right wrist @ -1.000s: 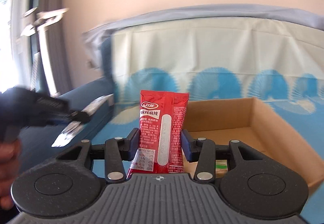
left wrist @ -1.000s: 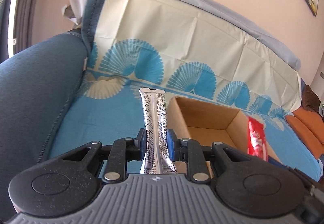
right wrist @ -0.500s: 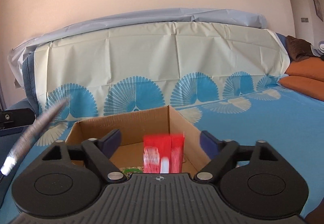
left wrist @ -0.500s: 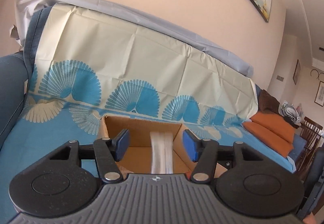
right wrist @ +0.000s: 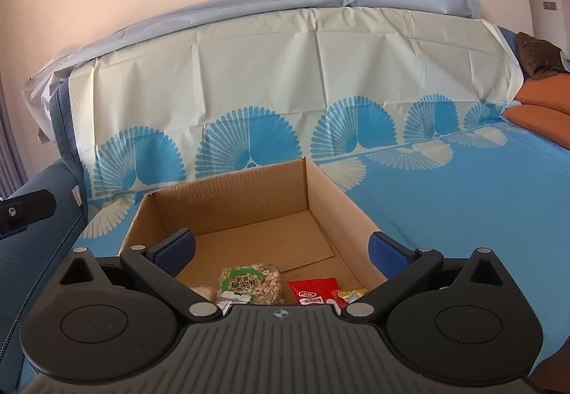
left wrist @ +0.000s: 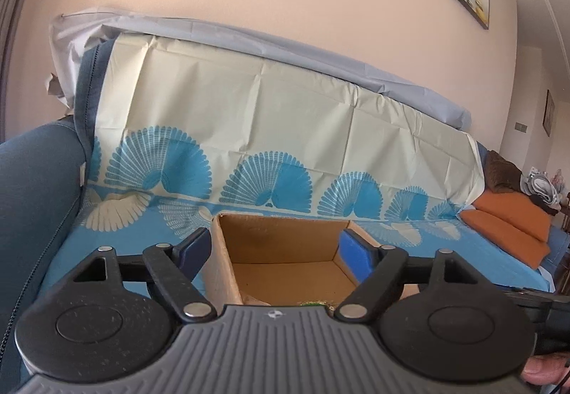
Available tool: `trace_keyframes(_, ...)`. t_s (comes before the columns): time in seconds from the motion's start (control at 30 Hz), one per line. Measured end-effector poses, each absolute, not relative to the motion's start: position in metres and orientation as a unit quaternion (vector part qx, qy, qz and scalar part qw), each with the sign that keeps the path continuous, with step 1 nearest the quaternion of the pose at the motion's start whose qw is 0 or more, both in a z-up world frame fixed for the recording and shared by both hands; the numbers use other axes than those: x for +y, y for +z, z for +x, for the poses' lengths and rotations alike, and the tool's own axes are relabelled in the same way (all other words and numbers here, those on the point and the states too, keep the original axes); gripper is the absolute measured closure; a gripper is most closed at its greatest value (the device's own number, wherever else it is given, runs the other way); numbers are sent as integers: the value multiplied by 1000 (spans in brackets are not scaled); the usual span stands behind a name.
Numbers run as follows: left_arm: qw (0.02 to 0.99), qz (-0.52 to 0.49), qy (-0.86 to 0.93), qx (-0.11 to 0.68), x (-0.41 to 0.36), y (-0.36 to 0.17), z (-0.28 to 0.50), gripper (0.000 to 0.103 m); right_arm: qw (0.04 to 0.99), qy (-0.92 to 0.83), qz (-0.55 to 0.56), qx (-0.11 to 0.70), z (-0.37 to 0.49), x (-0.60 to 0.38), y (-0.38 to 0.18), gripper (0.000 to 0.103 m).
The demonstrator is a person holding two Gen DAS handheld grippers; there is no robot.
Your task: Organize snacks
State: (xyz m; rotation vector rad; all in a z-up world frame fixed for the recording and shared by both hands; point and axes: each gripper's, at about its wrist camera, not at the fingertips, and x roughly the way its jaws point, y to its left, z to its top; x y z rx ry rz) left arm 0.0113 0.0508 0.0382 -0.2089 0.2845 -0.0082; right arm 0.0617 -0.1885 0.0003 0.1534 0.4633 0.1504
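Note:
An open cardboard box [right wrist: 320, 191] stands on the blue sofa cover; it also shows in the left wrist view [left wrist: 221, 251]. Inside it lie a green-labelled snack pack [right wrist: 251, 281], a red packet [right wrist: 313, 290], a small silver packet [right wrist: 228, 299] and a yellow one [right wrist: 351, 294]. My right gripper [right wrist: 281, 248] is open and empty just above the box's near end. My left gripper [left wrist: 276, 246] is open and empty over the box, its fingers straddling the box's width.
The sofa's dark blue armrest [left wrist: 32, 198] rises to the left of the box. The patterned cover runs up the backrest [right wrist: 285, 73]. Orange cushions [left wrist: 509, 230] lie far right. The other gripper's body [right wrist: 25, 210] shows at the left edge of the right wrist view.
Both grippers opened and let go: the silver stick dropped from the left, the red packet from the right, and both fell into the box. Both grippers now hang over it.

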Motion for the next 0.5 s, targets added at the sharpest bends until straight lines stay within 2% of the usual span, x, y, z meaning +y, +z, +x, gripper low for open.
trace_keyframes(0.13, 979, -108, 39, 167, 41, 45, 0, 15, 966, 71, 56, 241, 52, -210, 16, 1)
trace_keyframes(0.23, 977, -109, 53, 178, 28, 56, -8, 1, 964, 80, 32, 250, 50, -227, 26, 1)
trace_keyframes(0.37, 972, -102, 40, 206, -2, 58, -19, 0, 962, 90, 14, 257, 39, -245, 24, 1)
trace_keyframes(0.5, 961, -70, 29, 267, -34, 25, -36, 0, 950, 95, 61, 292, 26, -259, -4, 1)
